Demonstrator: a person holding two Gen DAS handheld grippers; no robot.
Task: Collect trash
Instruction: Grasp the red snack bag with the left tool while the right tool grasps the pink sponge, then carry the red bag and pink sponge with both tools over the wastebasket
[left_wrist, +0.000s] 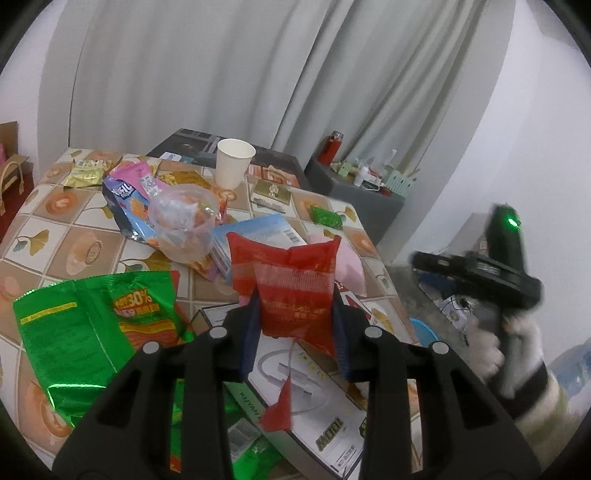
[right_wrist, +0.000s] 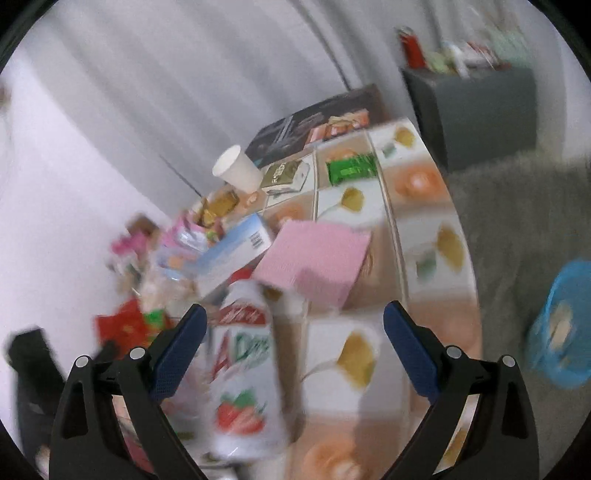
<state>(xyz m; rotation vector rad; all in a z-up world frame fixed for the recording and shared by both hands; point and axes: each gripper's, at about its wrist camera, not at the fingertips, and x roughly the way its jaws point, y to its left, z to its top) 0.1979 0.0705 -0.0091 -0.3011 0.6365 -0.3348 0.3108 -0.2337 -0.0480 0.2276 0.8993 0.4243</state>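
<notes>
A: Table with tiled cloth before grey curtains; wrappers scattered, white paper cup upright at far edge.

B: Left gripper?

A: Clamped on a red packet, lifted above a white box.

B: Right gripper?

A: Jaws wide, holding nothing. Blurred view; a white strawberry pouch seems just beyond its left finger.
</notes>
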